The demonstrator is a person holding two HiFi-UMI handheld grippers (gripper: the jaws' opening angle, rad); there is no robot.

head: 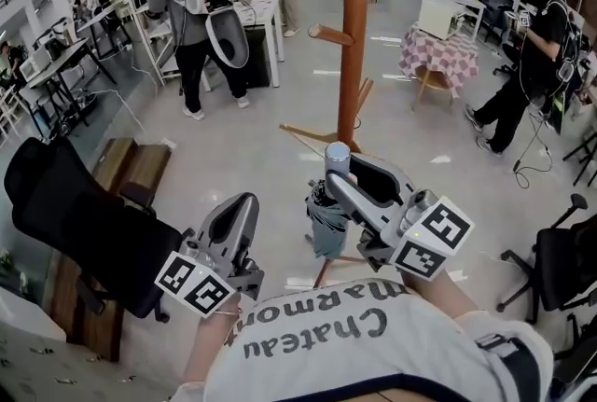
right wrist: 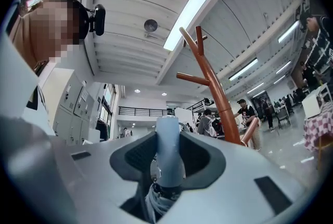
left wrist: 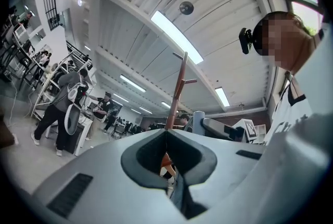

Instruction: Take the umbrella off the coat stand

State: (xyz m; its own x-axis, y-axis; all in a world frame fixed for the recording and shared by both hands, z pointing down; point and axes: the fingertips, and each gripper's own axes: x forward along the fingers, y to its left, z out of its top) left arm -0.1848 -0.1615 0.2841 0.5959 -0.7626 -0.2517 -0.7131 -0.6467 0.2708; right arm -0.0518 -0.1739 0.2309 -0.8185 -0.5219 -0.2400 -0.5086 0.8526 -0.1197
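Grip comes first: your right gripper (head: 343, 178) is clamped on the smooth blue-grey handle (right wrist: 167, 151) of the folded umbrella (head: 326, 225), with the handle standing upright between the jaws and its rounded top poking out above them. The grey canopy (right wrist: 153, 199) hangs bundled below, close to your chest. Your left gripper (head: 241, 204) is closed on nothing and held off to the side, its jaws meeting edge to edge.

Beyond the umbrella rises the wooden coat stand (head: 352, 46). The umbrella looks clear of its pegs (head: 331, 34) — so the lift-off seems done.

Expect a light load, stiff along the shaft but soft and floppy in the fabric. The handle looks like slick plastic, so it could twist or slide if you tilt it. Hold on the handle, not the canopy — fabric would bunch and slip.
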